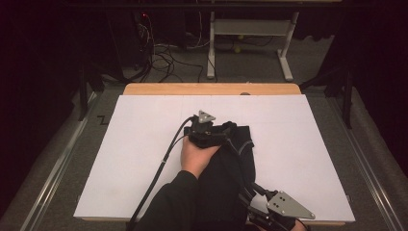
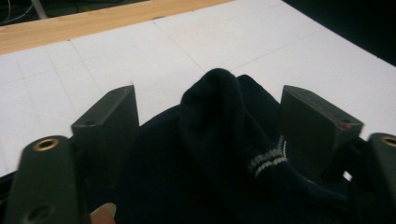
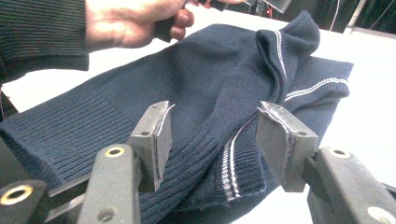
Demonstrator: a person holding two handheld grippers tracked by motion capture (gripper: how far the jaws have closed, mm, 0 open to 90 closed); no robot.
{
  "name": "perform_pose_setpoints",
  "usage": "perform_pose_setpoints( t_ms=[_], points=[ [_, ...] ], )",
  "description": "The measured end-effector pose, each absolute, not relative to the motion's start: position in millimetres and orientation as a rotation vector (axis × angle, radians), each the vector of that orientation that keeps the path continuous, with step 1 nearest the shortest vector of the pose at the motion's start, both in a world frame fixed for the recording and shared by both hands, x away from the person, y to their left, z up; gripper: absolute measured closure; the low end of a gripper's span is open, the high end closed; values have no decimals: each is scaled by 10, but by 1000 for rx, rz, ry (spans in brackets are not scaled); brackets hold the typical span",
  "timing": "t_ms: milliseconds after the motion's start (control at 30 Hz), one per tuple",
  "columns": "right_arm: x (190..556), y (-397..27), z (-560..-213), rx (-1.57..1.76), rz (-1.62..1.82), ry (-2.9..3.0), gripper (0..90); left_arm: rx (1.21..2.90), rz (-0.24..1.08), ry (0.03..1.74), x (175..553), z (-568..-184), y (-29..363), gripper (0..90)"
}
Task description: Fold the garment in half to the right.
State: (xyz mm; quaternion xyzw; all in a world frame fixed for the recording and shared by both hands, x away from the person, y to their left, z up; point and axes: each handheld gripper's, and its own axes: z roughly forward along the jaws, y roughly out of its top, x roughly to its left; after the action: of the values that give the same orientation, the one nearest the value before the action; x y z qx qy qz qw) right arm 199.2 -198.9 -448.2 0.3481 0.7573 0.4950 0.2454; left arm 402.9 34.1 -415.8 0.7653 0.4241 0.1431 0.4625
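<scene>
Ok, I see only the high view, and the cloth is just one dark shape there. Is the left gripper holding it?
Observer: No. The left gripper has its jaws apart; a raised fold stands between them, not pinched.
Operator: And the right one?
Observer: The right gripper is open too, astride a ribbed edge.
Operator: What cloth is it?
Observer: A navy knitted sweater with white stripes.
</scene>
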Motion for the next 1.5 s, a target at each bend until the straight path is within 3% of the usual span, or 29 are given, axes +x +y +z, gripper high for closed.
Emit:
perform_pose_setpoints(
  t_ms=[500, 700, 1167, 1500],
  points=[
    [1980, -1939, -4479, 929, 1343, 2073, 463, 1839, 347, 1016, 3788, -4219, 989, 93],
    [1978, -1911, -4473, 916, 1341, 2077, 469, 1837, 353, 1045, 3628, -4284, 1290, 0],
    [2190, -1687, -4256, 901, 1328, 2113, 508, 1820, 406, 1021, 3074, -4347, 2037, 0],
    [2573, -1303, -4095, 883, 1237, 2171, 588, 1773, 406, 955, 2816, -4403, 2186, 0]
  ],
)
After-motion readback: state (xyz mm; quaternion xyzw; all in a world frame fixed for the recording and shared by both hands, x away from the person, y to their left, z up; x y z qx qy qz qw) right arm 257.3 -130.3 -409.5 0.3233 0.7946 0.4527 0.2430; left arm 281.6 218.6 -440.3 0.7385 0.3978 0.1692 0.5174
